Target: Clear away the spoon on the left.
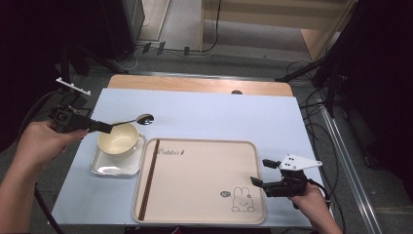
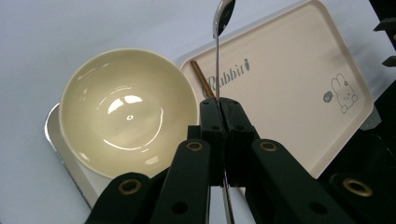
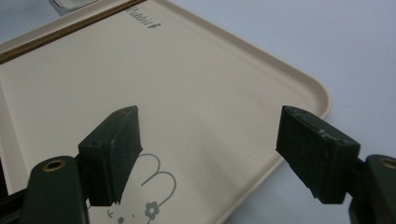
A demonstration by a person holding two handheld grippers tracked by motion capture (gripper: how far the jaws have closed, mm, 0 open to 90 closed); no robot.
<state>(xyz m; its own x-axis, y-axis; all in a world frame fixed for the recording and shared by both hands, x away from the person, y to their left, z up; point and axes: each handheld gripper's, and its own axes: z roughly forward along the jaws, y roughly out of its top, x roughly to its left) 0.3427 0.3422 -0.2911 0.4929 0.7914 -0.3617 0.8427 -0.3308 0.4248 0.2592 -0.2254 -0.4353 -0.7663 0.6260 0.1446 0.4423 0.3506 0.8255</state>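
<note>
- The left gripper (image 1: 104,127) is clamped tight on the handle of a metal spoon (image 1: 144,119), jaws pinched together with the thin shaft running up between them, as the left gripper view shows.
- The spoon is carried roughly level above the cream bowl (image 1: 118,138), its head poking out past the bowl's far rim over the pale blue table (image 1: 204,114); gripping it near the handle end keeps the head free to go wherever it is meant to land.
- That bowl sits empty on a small white square plate (image 1: 104,168), just beside the left edge of the beige rabbit tray (image 1: 199,195).
- On the tray, along its left side, lie brown chopsticks (image 1: 148,178); my guess is the spoon is heading for a spot beside them or into the bowl, and I can't call which.
- Over on the other side, the right gripper (image 1: 260,173) hovers at the tray's near right corner, jaws wide apart and nothing between them; in the right gripper view the printed rabbit (image 3: 159,189) shows between the pads.
- It looks parked there out of the way, ready to steady the tray if needed.
</note>
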